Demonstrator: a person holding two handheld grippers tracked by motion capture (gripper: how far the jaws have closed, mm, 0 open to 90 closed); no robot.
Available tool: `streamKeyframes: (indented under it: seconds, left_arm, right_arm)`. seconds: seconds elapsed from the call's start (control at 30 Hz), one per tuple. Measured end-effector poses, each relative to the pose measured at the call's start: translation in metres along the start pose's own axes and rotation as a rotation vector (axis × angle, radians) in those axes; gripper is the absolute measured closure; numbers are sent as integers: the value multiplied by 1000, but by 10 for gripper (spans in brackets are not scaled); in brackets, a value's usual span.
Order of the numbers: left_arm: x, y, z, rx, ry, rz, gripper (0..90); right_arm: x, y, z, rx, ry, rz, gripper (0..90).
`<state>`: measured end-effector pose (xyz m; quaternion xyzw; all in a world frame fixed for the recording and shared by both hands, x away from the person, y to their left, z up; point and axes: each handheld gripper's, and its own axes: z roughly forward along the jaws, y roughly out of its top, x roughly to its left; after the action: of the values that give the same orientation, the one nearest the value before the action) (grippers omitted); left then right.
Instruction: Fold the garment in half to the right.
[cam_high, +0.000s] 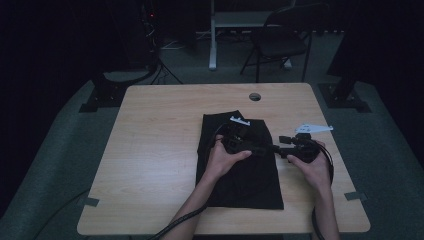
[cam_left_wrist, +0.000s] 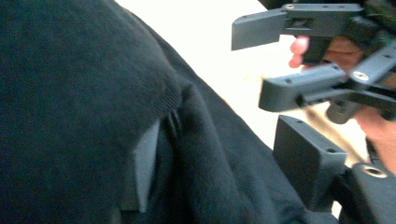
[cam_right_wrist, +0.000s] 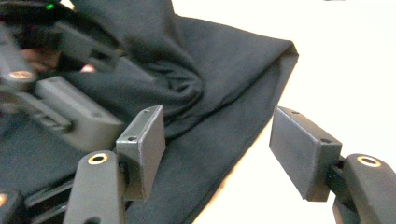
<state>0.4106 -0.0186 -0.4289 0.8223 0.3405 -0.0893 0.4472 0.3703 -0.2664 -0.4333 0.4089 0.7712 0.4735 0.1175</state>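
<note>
Left gripper (cam_high: 239, 136), jaws parted, a fold of black cloth (cam_high: 240, 170) draped over 1 jaw, unpinched. Right gripper (cam_right_wrist: 224, 154), jaws wide, nothing held, is placed at the cloth's right edge. The cloth is spread mid-desk (cam_high: 150, 150). Judged soft, light, limp; best pinched at an edge or corner.

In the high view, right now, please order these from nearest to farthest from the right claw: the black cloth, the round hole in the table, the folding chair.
From the right claw:
1. Black cloth, just left of it.
2. Round hole, near the table's far edge.
3. Folding chair, on the floor beyond the table.
</note>
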Motion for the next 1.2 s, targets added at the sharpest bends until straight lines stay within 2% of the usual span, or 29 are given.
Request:
streamKeyframes:
  seconds: [0.2, 0.4, 0.53, 0.67, 0.8, 0.97, 1.2]
  left_arm:
    - [-4, -3, -18, -15, 6, 25, 313]
    - [2, -10, -46, -62, 27, 22, 299]
    - [9, -15, -66, -90, 75, 10, 299]
    - [16, -20, -82, -98, 136, 13, 299]
    - [22, -28, -95, -111, 172, 10, 299]
    - [27, -42, -105, -91, 187, 1, 299]
    - [32, -63, -115, -90, 177, -32, 299]
  right_arm:
    - [-2, 0, -5, -39, -26, 27, 341]
    - [0, 0, 3, -3, -25, 16, 334]
    - [2, 0, 7, 16, -19, 10, 334]
    - [4, 0, 10, 37, -16, 1, 333]
    - [5, 0, 12, 42, -14, 0, 330]
    - [5, 0, 12, 46, -15, -4, 328]
    - [5, 0, 14, 53, -16, -2, 326]
